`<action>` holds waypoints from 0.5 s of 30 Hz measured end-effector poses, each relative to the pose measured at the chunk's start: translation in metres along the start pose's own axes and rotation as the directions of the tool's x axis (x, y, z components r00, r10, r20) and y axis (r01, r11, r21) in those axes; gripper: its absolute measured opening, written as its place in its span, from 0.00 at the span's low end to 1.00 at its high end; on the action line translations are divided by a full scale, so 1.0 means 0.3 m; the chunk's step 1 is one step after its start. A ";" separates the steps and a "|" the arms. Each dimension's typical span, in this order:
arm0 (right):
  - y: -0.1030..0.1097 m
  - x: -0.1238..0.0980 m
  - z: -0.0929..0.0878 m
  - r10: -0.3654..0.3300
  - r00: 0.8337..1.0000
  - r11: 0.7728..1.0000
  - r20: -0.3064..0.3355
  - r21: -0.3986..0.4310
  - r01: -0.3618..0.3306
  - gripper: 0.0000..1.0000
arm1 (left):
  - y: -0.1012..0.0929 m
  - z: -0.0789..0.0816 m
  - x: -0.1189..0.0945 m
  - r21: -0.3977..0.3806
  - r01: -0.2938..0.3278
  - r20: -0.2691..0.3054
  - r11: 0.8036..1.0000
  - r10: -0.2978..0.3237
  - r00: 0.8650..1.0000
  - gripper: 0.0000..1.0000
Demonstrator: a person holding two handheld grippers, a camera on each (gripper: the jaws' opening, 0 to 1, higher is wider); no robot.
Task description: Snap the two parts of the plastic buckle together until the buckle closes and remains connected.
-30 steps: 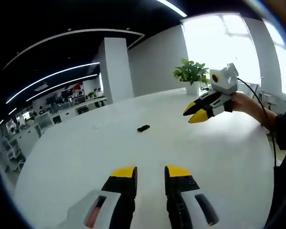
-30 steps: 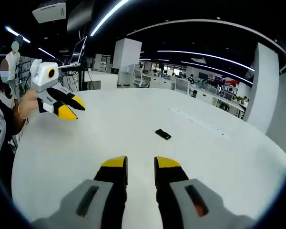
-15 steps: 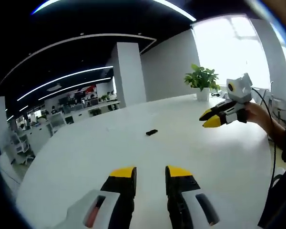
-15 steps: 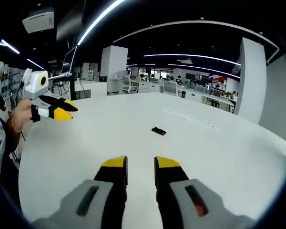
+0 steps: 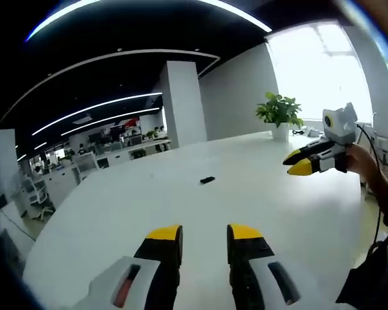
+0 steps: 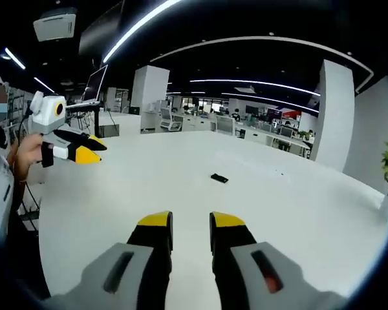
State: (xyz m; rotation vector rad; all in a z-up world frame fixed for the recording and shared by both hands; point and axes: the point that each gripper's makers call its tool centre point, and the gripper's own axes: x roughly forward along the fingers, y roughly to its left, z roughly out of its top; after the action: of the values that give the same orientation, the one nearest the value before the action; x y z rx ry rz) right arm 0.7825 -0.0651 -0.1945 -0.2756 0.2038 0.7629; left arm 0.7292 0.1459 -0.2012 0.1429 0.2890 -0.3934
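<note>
On the white table [image 5: 116, 206], small black buckle [image 5: 207, 180] well ahead, left claw [image 5: 204, 234] and right claw [image 6: 191, 221] parted, empty, no legible writing.

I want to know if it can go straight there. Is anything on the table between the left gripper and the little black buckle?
No. In the left gripper view, only bare white table lies between the left gripper and the buckle.

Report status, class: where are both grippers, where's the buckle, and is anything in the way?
Left gripper and right gripper open, empty, above the white table. Small dark buckle lies mid-table, untouched; too small to tell if joined. Nothing between grippers and it.
</note>
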 end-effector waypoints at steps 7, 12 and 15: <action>0.027 -0.067 -0.002 -0.044 0.999 0.999 0.019 0.027 0.044 0.24 | -0.013 -0.019 -0.044 -0.007 -0.012 0.000 1.000 0.012 1.000 0.29; 0.019 -0.118 -0.025 -0.090 0.996 0.995 0.001 0.037 0.090 0.25 | -0.003 -0.028 -0.081 -0.013 -0.037 -0.001 0.999 0.037 0.999 0.30; 0.013 -0.140 -0.045 -0.113 0.993 0.993 -0.022 0.031 0.114 0.26 | 0.004 -0.031 -0.088 -0.026 -0.049 0.006 0.998 0.049 0.999 0.30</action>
State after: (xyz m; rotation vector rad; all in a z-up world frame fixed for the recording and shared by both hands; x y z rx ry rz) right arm 0.7489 -0.0941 -0.1960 -0.2619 0.2174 0.6440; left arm 0.7041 0.1583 -0.2020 0.1230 0.2831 -0.3413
